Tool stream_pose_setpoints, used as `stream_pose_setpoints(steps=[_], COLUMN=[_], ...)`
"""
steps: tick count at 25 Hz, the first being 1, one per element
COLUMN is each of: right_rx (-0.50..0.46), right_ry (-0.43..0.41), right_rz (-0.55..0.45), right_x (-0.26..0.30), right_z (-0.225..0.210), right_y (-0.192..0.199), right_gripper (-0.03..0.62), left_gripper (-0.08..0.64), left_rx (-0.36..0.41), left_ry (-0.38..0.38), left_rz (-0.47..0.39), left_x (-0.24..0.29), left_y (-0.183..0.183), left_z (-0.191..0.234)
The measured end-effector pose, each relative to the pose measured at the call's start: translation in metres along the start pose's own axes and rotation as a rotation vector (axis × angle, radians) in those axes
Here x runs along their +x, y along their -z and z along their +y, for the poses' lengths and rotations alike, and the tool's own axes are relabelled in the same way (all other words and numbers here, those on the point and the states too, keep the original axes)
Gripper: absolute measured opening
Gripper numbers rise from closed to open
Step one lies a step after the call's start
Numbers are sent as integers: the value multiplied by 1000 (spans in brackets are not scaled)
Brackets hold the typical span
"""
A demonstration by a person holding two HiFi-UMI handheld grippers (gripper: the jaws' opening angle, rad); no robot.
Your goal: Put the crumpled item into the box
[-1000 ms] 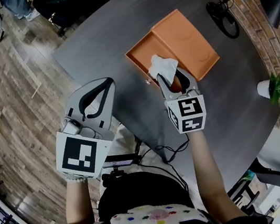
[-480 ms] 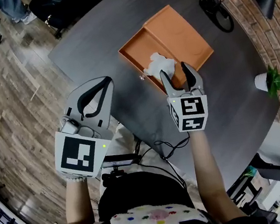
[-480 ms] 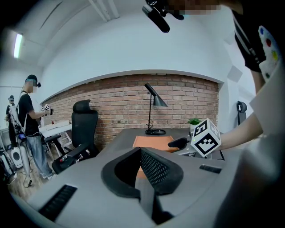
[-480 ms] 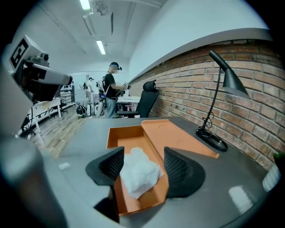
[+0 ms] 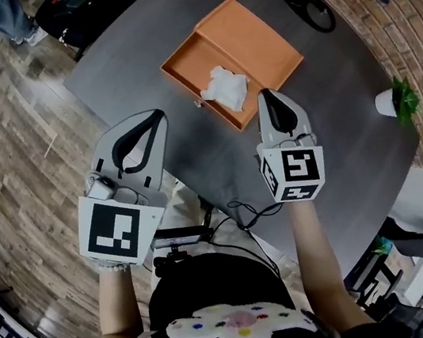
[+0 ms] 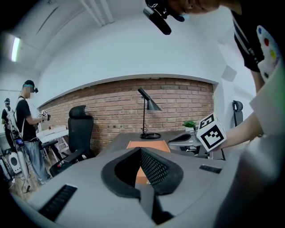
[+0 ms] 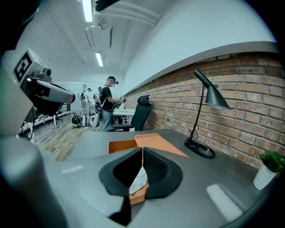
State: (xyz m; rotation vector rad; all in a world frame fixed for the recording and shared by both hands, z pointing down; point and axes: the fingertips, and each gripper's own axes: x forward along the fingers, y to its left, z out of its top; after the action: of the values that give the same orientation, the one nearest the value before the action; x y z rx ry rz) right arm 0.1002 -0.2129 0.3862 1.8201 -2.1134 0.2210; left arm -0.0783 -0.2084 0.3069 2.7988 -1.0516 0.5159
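The crumpled white item (image 5: 225, 90) lies loose inside the tray of the open orange box (image 5: 180, 63), whose lid (image 5: 250, 37) lies flat beside it. My right gripper (image 5: 268, 97) hovers just short of the box's near edge, shut, with nothing between its jaws. In the right gripper view the white item (image 7: 139, 180) and the box's corner (image 7: 139, 197) show through the hollow behind the closed right gripper (image 7: 142, 149). My left gripper (image 5: 156, 117) is held off the table's left edge, shut and empty; the left gripper view shows the left gripper (image 6: 140, 150) with its jaws together.
The dark table (image 5: 333, 128) also carries a black desk lamp (image 5: 309, 7) at the back right and a small potted plant (image 5: 393, 102) near the right edge. Wooden floor lies to the left. People (image 7: 107, 109) stand in the background, and there is a black office chair (image 6: 80, 129).
My right gripper opened and let the crumpled item go into the box, then drew back toward me and shut. The left gripper stayed where it was.
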Motion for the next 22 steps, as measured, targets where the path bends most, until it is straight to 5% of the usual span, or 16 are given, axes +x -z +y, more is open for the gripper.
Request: stream_pose_setpoints(steps=[6, 22], right_rx=[-54, 17], right_ry=[-36, -75], right_rz=[-54, -230], right_x=[-46, -173], right_z=[9, 12], right_y=[-19, -65], right_gripper=[9, 9], left_gripper=[7, 6], left_rx=[19, 74], left_ry=[4, -2], left_rz=[-22, -95], left_x=[-18, -72], left_y=[-10, -38], left_z=[-29, -104])
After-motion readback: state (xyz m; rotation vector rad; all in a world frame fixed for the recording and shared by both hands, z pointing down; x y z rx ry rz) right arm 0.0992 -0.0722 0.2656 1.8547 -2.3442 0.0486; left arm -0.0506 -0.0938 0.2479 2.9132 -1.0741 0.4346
